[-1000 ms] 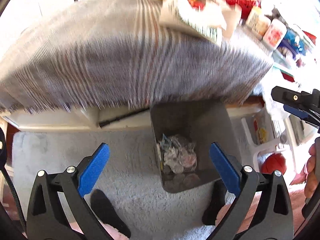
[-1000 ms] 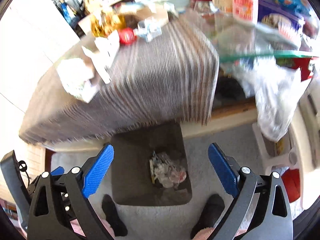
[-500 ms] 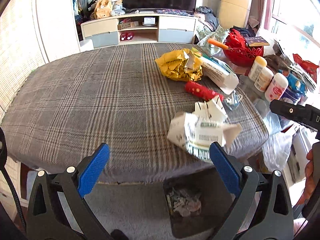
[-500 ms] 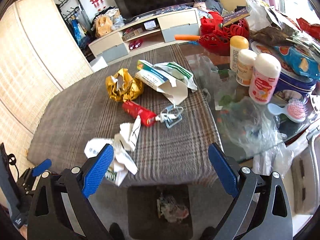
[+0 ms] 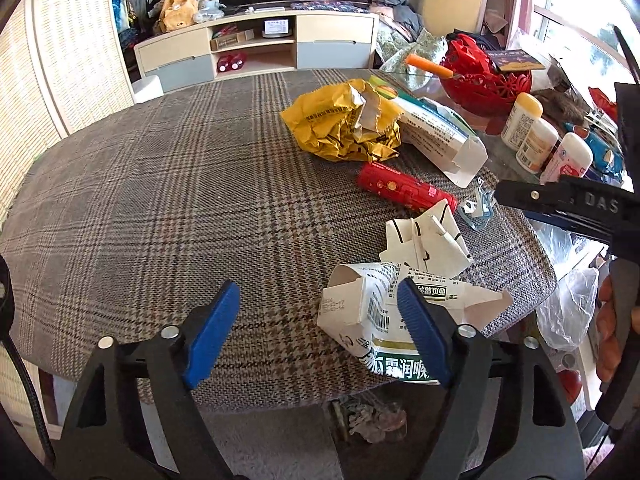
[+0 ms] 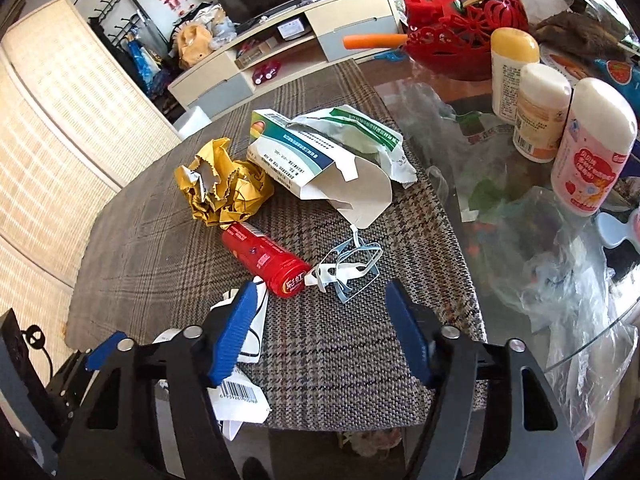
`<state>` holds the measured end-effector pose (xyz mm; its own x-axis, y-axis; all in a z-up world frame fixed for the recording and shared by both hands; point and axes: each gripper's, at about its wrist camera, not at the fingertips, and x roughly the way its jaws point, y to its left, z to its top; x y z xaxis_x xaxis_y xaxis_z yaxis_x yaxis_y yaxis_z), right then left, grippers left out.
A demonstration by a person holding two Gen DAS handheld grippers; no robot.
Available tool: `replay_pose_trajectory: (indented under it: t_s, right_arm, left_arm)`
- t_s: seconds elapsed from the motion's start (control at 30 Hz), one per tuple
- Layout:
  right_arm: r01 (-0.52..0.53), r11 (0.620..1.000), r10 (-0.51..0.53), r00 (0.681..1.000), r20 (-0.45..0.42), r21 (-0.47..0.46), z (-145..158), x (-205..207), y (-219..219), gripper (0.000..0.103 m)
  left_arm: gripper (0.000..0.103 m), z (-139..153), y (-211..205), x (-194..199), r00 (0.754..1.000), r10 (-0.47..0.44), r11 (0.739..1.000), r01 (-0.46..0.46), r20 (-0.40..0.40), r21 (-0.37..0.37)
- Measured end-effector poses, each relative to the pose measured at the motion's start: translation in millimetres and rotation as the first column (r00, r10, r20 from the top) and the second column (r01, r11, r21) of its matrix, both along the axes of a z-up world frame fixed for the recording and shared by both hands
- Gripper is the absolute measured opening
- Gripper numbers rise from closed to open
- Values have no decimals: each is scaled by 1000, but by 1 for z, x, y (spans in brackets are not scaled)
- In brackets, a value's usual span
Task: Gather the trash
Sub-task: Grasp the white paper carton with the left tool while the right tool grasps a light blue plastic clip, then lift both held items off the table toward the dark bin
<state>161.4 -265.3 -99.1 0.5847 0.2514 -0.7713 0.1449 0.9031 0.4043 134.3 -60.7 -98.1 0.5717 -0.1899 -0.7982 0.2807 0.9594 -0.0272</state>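
- My left claw hangs over the near edge of the desk, which wears a plaid cloth. Its blue pads are apart and drawing together with nothing pinched between them.
- The right pad of that claw overlaps the torn white carton with green print in my view. The carton lies flat on the cloth at the desk's near rim, and I cannot tell whether the pad touches it.
- Just beyond the carton sits a folded scrap of white paper.
- My right claw is also apart and narrowing, and it grips nothing. Bare cloth shows between its pads.
- Ahead of the right claw lies a red tube on its side, with a pale blue face mask right at its capped end.
- Farther back, a crumpled yellow wrapper rests against an opened white-and-green box.
- Below the desk edge I can see crumpled scraps in the bin on the floor.
- To the right, on the bare glass part of the desk, stand three white bottles. A red basket sits behind them and a clear plastic bag slumps in front.
- From my left view, the right claw's black frame and the hand holding it show at the right edge.
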Motion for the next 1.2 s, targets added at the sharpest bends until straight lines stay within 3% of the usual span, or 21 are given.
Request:
replay_pose_trajectory:
  t_s: [0.07,0.23,0.4,0.47,0.53,0.8,0.97,1.2]
  right_arm:
    - [1,1000,-1,1000,-8,-10,-4,7,1,55]
    - [-3,1000,3,1000,-7,-26,-8,16,5,52]
    - [-15,999,14,999,-38,-42,-21,22,9,31]
    - [-14,999,12,999,-46,-48,-25,22,9,13]
    - [-11,999,9,999,-48,-48,-27,21,7,6]
    - [-10,993,11,1000,4,-120,-11,10,7,5]
    - [5,992,3,998,69,-126,15,-4,-1,5]
    - [-28,989,45,992,117,-143,44,-47,4,5]
  left_arm:
    - [73,-4,0,3,1000,-2,1000,2,-8,-8]
    - [71,-13,0,8,1000,-18,1000,18,-24,-22]
    - [64,-21,-5,15,998,-37,999,35,-44,-32]
    - [51,-23,-7,15,998,-50,998,49,-47,-30]
    - [38,-24,-9,14,996,-66,997,64,-54,-43]
    - [35,-16,-5,8,998,-55,997,53,-37,-53]
    - [35,13,3,-3,999,-34,996,36,24,-82]
    - [36,45,1,-38,994,-45,998,49,98,-42]
